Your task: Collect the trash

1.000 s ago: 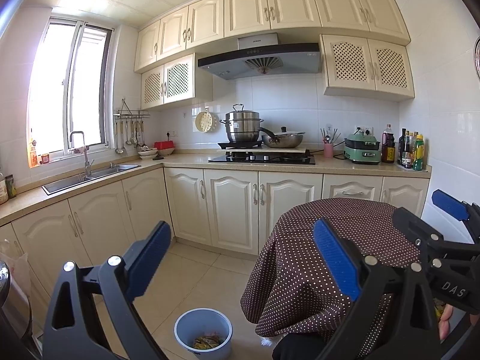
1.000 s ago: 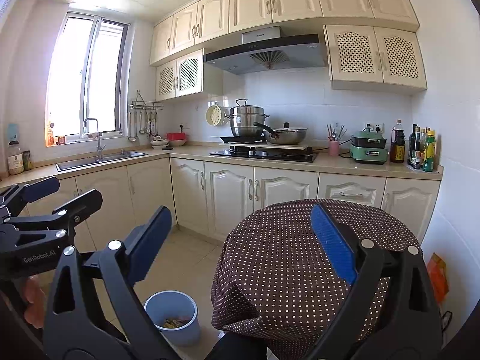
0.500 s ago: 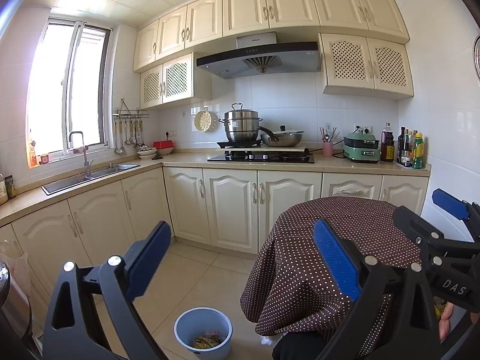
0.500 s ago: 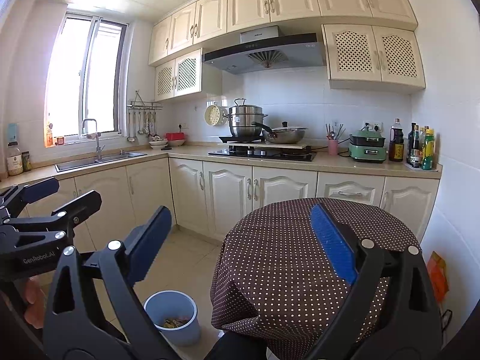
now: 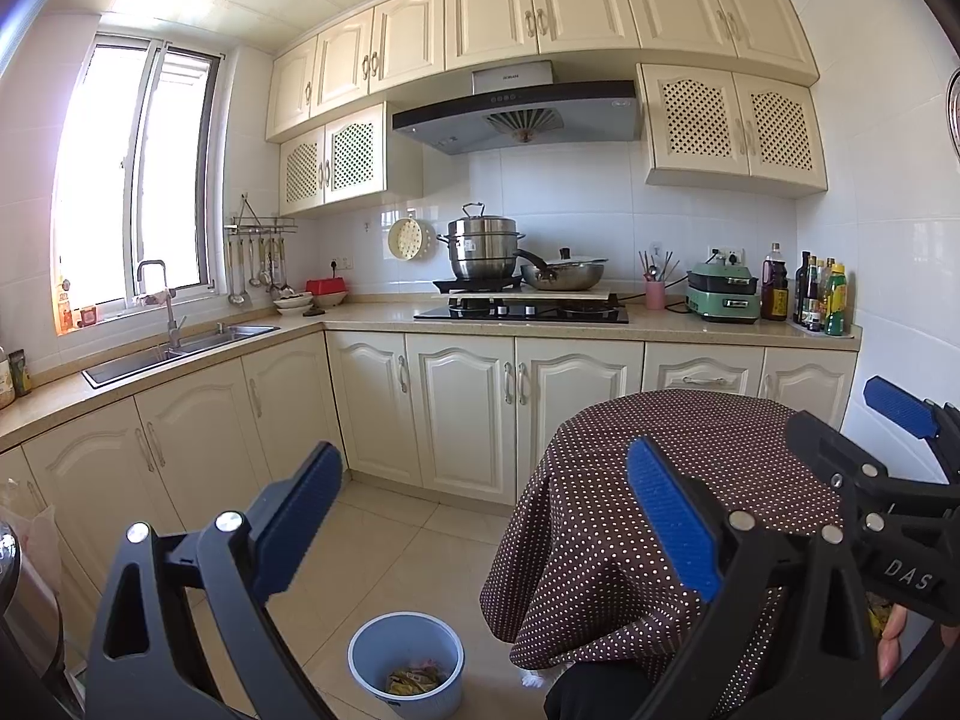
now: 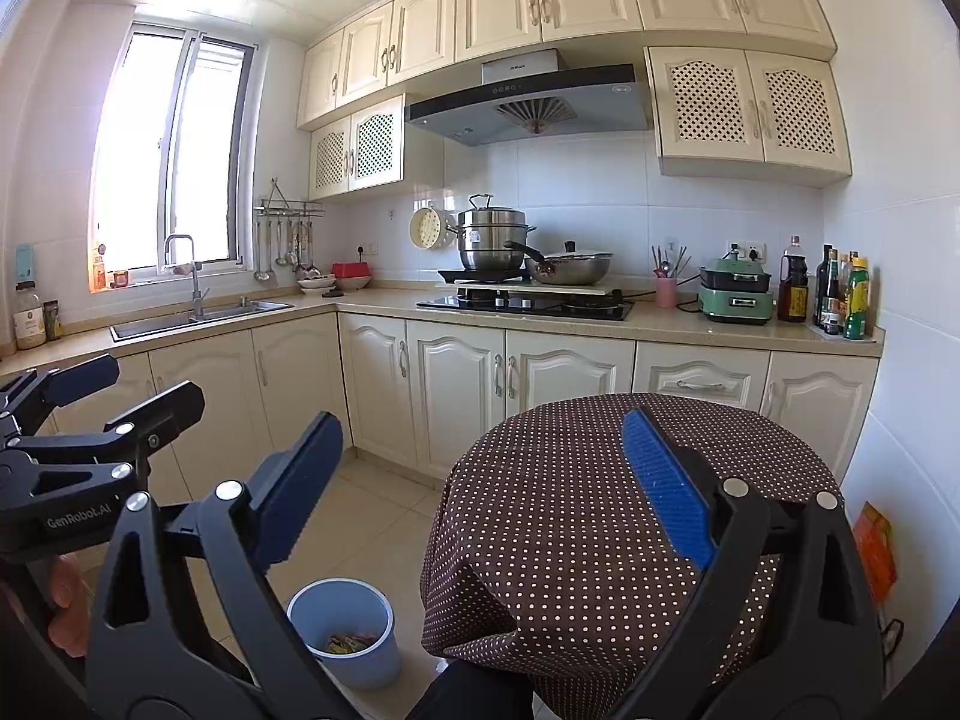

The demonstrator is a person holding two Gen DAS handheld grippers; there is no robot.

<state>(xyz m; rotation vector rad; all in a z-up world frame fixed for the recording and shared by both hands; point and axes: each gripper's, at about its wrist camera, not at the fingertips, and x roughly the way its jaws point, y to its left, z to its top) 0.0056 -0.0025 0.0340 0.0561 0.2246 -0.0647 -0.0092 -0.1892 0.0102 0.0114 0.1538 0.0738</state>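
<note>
A light blue trash bin (image 5: pixel 407 663) stands on the tiled floor left of the round table and holds some wrappers (image 5: pixel 414 677). It also shows in the right wrist view (image 6: pixel 343 630). My left gripper (image 5: pixel 480 516) is open and empty, held high above the floor. My right gripper (image 6: pixel 480 504) is open and empty, held above the table's near edge. Each gripper appears at the edge of the other's view: the right gripper (image 5: pixel 888 450) and the left gripper (image 6: pixel 120 387).
A round table with a brown polka-dot cloth (image 6: pixel 600 510) stands at the right. Cream cabinets and a counter (image 5: pixel 372 315) run along the back and left, with a sink (image 5: pixel 174 351), a stove with pots (image 5: pixel 522 306) and bottles (image 5: pixel 822 300). An orange packet (image 6: pixel 873 546) sits by the right wall.
Both views have shifted very slightly; both grippers stay open and empty.
</note>
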